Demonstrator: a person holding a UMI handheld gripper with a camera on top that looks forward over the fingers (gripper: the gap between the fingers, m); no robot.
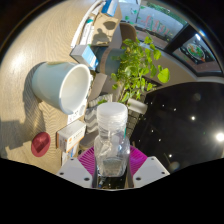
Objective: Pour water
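A clear plastic water bottle (112, 140) with a white cap stands upright between my fingers. My gripper (112, 163) is shut on the bottle; the magenta pads (88, 159) press on its lower body from both sides. A white cup (62, 84) lies tilted beyond the bottle to the left, its open mouth facing the fingers, above the wooden tabletop (25, 125). Whether the bottle holds water is hard to tell.
A green potted plant (138, 68) stands just beyond the bottle. A small red object (40, 144) and a white box (71, 134) lie left of the fingers. A dark glossy surface (185, 120) spreads to the right. More clutter sits at the far end.
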